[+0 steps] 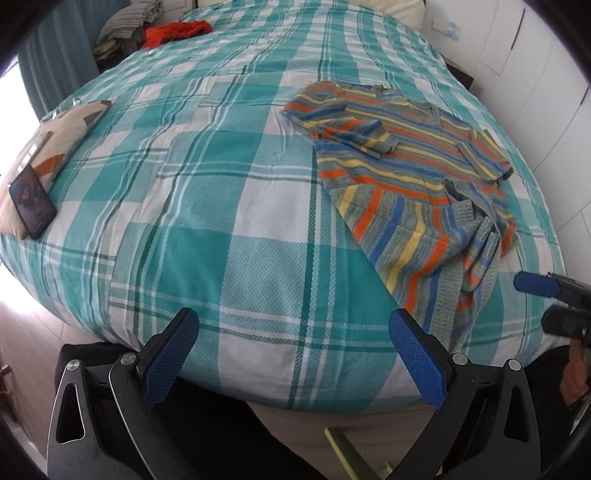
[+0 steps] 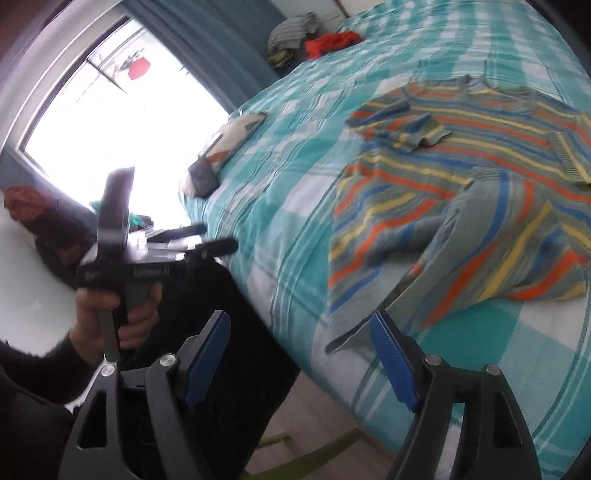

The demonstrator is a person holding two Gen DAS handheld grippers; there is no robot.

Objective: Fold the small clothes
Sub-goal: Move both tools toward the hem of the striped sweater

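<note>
A striped small shirt (image 1: 406, 166) in orange, blue, yellow and grey lies on the right side of the checked bed (image 1: 221, 229), both sleeves turned in and its lower part rumpled toward the near edge. My left gripper (image 1: 293, 328) hangs open above the bed's near edge, left of the shirt, with nothing between its fingers. In the right wrist view the shirt (image 2: 461, 184) fills the right side. My right gripper (image 2: 299, 321) is open at the shirt's near hem corner (image 2: 347, 339), which lies just inside its right finger without being pinched. A hand holds the left gripper (image 2: 218, 237) at the left.
A phone (image 1: 33, 203) rests on a patterned cushion (image 1: 70, 129) at the bed's left edge. An orange garment (image 1: 177, 31) and a grey clothes pile (image 1: 125, 26) sit at the far left corner. A bright window (image 2: 110, 129) is at the left, white cabinets (image 1: 535, 55) at the right.
</note>
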